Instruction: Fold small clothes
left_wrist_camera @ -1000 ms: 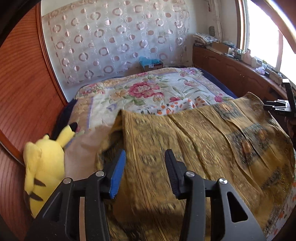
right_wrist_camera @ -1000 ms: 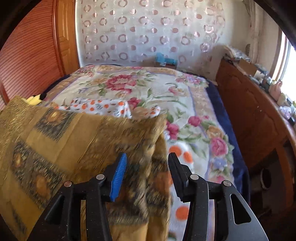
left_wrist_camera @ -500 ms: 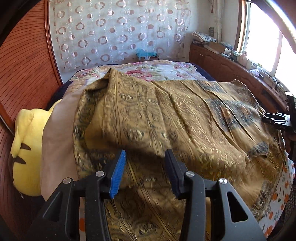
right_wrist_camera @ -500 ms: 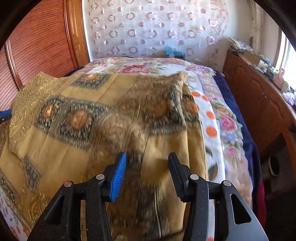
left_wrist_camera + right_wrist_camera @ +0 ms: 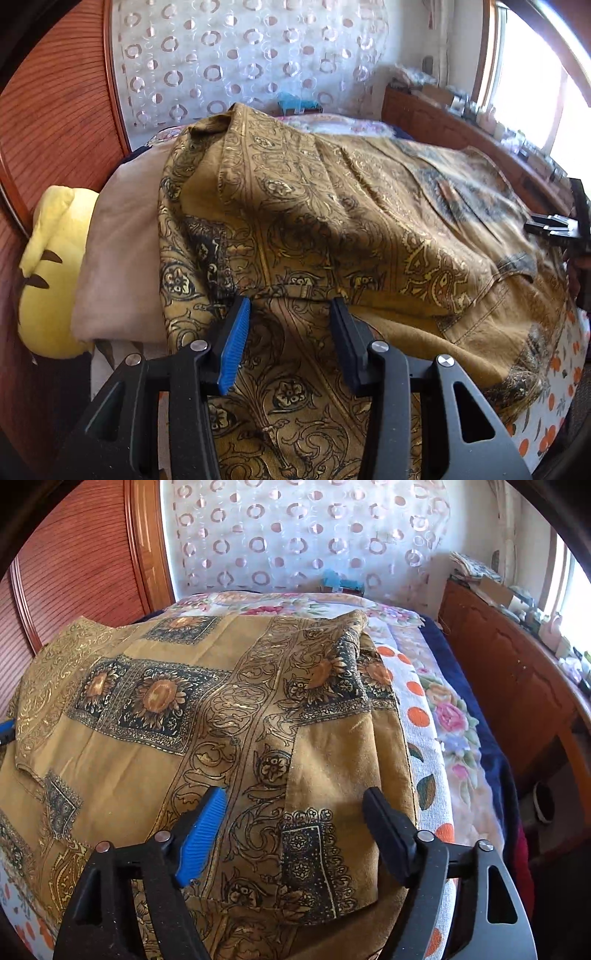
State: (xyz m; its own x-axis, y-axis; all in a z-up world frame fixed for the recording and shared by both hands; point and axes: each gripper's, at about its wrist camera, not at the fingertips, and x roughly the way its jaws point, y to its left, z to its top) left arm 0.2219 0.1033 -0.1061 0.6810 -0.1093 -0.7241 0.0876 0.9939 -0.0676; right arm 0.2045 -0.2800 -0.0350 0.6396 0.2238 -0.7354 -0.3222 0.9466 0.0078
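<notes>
Two grippers: left gripper (image 5: 290, 319) and right gripper (image 5: 295, 812) both spread, holding nothing.
Risk: folded garment (image 5: 229, 716) could slump; fabric lay loose.

Bed (image 5: 476, 738): carries a floral quilt with a dark blue border along its right side.
Orange-dotted white cloth (image 5: 417, 709): lies on the quilt.
Mustard patterned garment (image 5: 221, 716): spread over the dotted cloth, folded over itself.
Beige pillow (image 5: 118, 251): at the bed's left edge, under the garment's edge.
Yellow plush toy (image 5: 48, 280): beside the pillow.
</notes>
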